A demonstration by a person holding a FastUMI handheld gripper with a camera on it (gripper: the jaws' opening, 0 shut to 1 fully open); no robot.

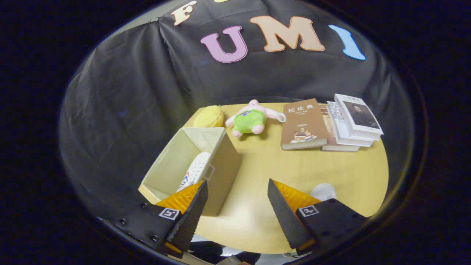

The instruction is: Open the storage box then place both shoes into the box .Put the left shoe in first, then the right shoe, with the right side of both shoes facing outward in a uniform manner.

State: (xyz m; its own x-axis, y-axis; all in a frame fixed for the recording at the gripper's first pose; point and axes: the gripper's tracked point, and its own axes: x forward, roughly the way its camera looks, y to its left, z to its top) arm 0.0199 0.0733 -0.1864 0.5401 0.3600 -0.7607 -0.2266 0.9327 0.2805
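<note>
The gripper (237,206) is hovering above the near part of the table (331,169), its fingers spread wide apart and gripping nothing; bare tabletop is showing in the gap between them. That wide spread is probably sitting ready for the bulk of a shoe.

Just past the right finger, a white rounded shape (323,191) is peeking out, most of it hidden by the finger. It is likely the right shoe waiting to be picked up, though too little is showing to be sure.

Just ahead of the left finger, the storage box (220,173) is standing open with no lid on it, so the opening step appears done. Inside it, a white shoe (195,171) with red and blue marks is leaning on edge against the box's right wall, partly covered by the left finger. This is presumably the left shoe, going in first as the task asks. Standing it on edge seems to be leaving room beside it for the second one. Which of its sides is facing outward cannot be told from here.

Beyond the box, a yellow plush (208,116) is lying by its far corner, and a pink and green soft toy (252,119) is resting beside it. Farther right, a brown book (303,125) is lying flat next to a stack of books (353,123), all well clear of the working area.
</note>
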